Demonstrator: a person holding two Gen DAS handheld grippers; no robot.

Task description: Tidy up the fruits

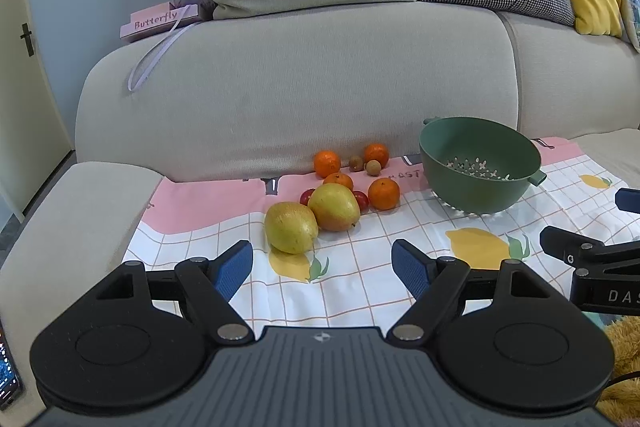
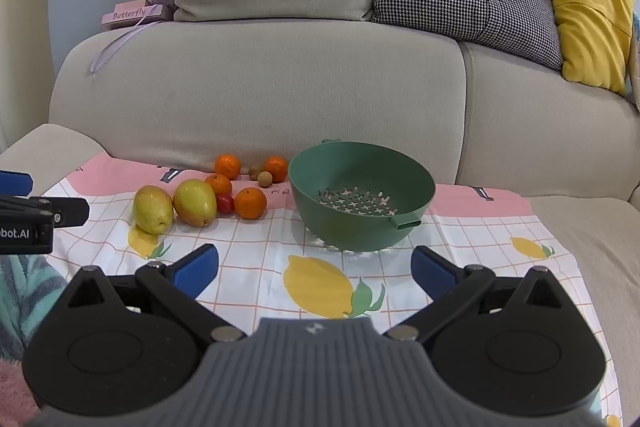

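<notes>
Both the left gripper (image 1: pixel 322 269) and right gripper (image 2: pixel 315 271) hover spread wide, grasping nothing, above the lemon-print checked cloth (image 2: pixel 256 267). Two yellow-green pears (image 2: pixel 153 209), orange tangerines (image 2: pixel 250 203) and small fruits cluster near the cloth's back-left edge. The empty green plastic colander (image 2: pixel 360 193) stands just right of them.

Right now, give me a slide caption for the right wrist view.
Open right gripper faces an empty green colander on a lemon-print cloth, fruit pile to its left.
</notes>
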